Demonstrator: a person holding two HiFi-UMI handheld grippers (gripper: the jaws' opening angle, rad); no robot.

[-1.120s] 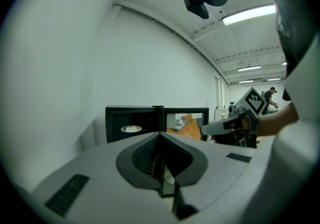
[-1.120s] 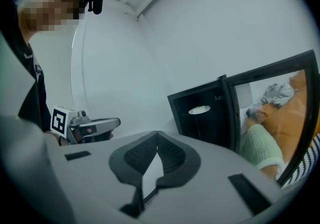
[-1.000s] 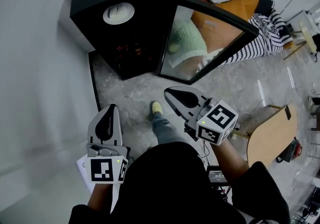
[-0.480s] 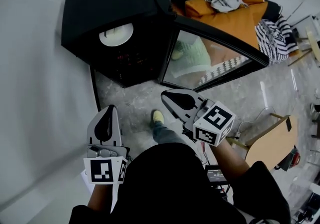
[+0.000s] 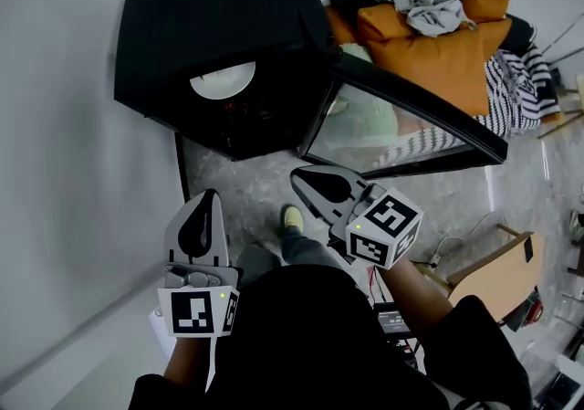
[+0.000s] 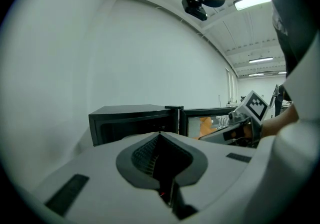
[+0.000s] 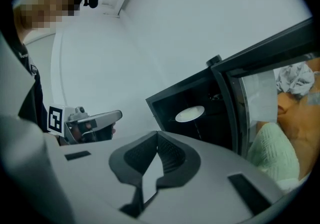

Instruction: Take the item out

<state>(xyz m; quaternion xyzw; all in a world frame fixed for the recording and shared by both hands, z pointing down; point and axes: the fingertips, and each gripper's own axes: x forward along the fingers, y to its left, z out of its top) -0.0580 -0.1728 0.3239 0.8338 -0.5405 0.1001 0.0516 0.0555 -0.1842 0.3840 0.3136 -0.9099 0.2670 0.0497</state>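
Note:
A black cabinet [image 5: 210, 25] stands on the floor against the wall with its glass door [image 5: 401, 125] swung open to the right. Inside it lies a white plate [image 5: 222, 79], also seen in the right gripper view as the plate [image 7: 189, 113] on a rack. My left gripper [image 5: 204, 200] is held low in front of the cabinet, shut and empty. My right gripper [image 5: 306, 176] points at the opening from just short of the door, shut with nothing in it. From the left gripper [image 6: 160, 137], the cabinet [image 6: 132, 120] lies straight ahead.
An orange sofa [image 5: 438, 38] with loose clothes and a striped cloth [image 5: 520, 89] sits behind the door. A wooden chair [image 5: 497, 267] stands at the right. A white wall [image 5: 55, 171] runs along the left. The person's yellow shoe [image 5: 292, 216] is on the marbled floor.
The head view has swung, so the cabinet and door sit lower and more to the right. Both grippers keep nearly the same pose, still shut.

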